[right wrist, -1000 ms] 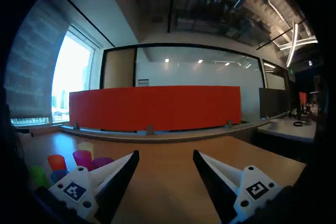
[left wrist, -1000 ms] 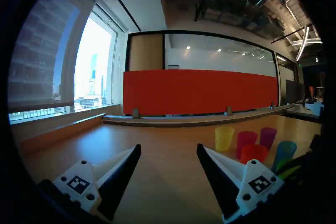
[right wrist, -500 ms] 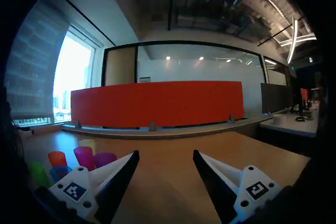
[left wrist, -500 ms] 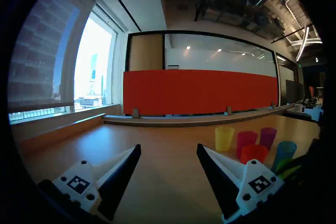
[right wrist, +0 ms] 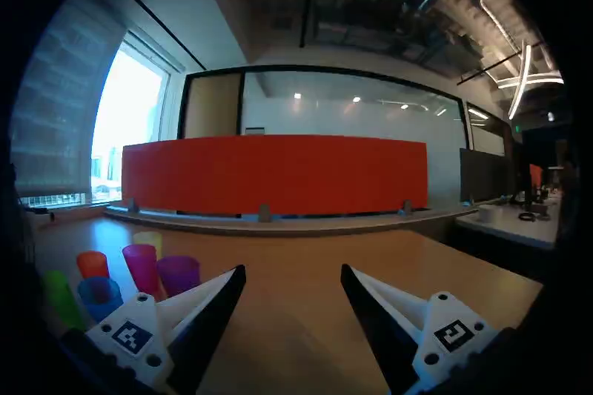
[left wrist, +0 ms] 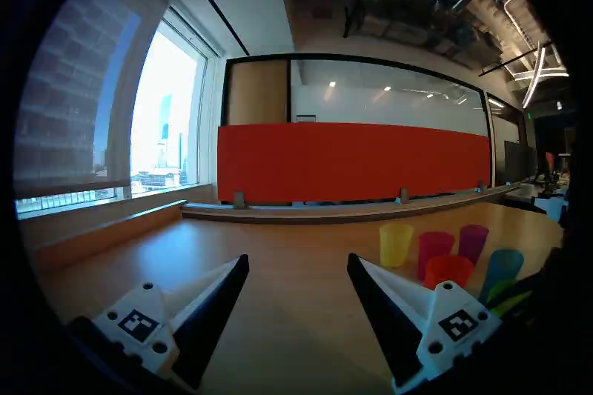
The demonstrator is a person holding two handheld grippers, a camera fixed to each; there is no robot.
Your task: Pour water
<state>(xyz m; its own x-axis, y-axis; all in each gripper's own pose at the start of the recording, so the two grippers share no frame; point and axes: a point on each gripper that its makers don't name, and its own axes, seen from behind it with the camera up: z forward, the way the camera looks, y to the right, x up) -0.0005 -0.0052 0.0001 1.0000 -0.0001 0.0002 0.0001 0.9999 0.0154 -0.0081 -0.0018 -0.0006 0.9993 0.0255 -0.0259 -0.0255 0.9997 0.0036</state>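
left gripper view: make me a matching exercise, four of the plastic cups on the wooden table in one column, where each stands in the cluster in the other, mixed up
Things
1. yellow plastic cup
2. magenta plastic cup
3. orange plastic cup
4. teal plastic cup

Places
A. front row, right of the orange one
B. far left of the cluster
C. directly in front of the pink plastic cup
D. back row, right of the pink one

Pairs: 1-B, 2-D, 3-C, 4-A

I see my right tool [right wrist: 293, 270] spread wide, empty, over the wooden surface [right wrist: 415, 261]; coloured cups [right wrist: 141, 267] (all upright) cluster lower-left.
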